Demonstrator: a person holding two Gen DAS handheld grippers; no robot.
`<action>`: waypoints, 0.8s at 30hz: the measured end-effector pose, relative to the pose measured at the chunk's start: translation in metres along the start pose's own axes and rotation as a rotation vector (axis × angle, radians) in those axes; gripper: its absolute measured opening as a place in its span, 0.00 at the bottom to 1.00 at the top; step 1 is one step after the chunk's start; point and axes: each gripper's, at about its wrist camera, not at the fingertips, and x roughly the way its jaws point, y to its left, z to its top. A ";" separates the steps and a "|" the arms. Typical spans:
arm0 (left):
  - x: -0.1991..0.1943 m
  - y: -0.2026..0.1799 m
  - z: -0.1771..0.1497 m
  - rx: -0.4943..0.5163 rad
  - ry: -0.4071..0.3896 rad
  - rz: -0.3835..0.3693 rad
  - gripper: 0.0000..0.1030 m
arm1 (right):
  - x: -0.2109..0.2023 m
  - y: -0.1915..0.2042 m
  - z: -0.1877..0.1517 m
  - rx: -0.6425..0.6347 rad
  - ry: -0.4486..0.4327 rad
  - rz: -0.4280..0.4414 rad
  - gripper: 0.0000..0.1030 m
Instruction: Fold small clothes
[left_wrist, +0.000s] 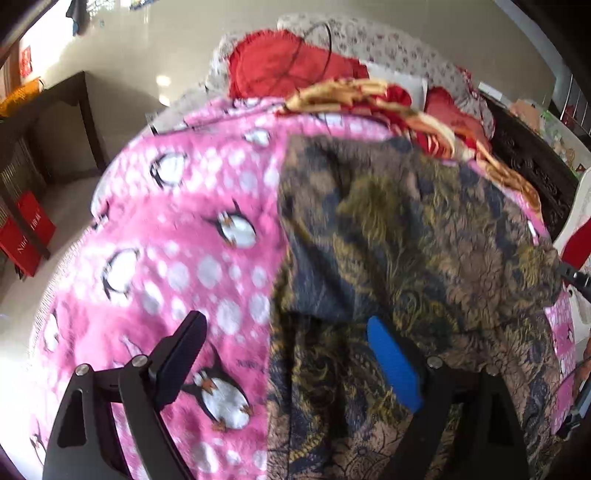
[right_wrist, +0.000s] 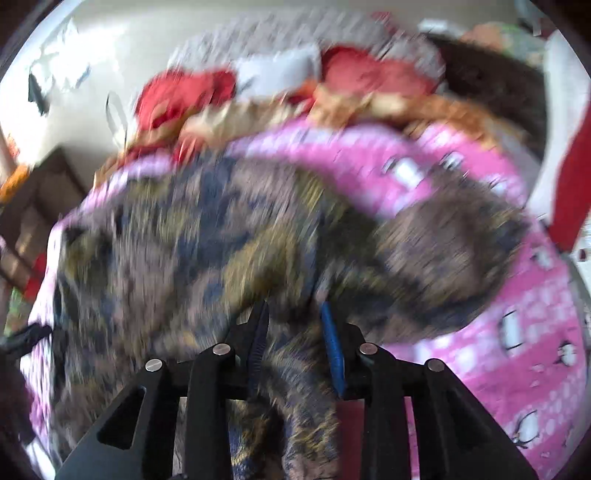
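A small dark garment (left_wrist: 406, 240) with a gold, brown and navy pattern lies on a pink penguin-print blanket (left_wrist: 177, 258). My left gripper (left_wrist: 284, 325) is open wide; the garment's left edge lies between its black finger and blue-padded finger (left_wrist: 391, 362), and cloth drapes over the right one. In the blurred right wrist view, my right gripper (right_wrist: 293, 314) is shut on a bunched fold of the garment (right_wrist: 221, 240), which hangs down between the fingers. The pink blanket (right_wrist: 517, 332) shows to the right.
A heap of red, gold and floral bedding (left_wrist: 332, 74) lies at the far end of the bed. A dark wooden table (left_wrist: 62, 110) and a red box (left_wrist: 26, 236) stand on the floor at left. A dark carved headboard (left_wrist: 524, 162) is at right.
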 end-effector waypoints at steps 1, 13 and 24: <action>0.002 0.000 0.005 -0.006 0.000 -0.002 0.89 | 0.003 0.006 0.008 0.001 -0.005 0.032 0.30; 0.056 -0.002 0.001 -0.026 0.106 0.048 0.89 | 0.088 0.281 0.050 -0.542 0.130 0.585 0.38; 0.053 0.020 0.006 -0.100 0.076 -0.036 0.89 | 0.150 0.373 0.048 -0.627 0.158 0.606 0.00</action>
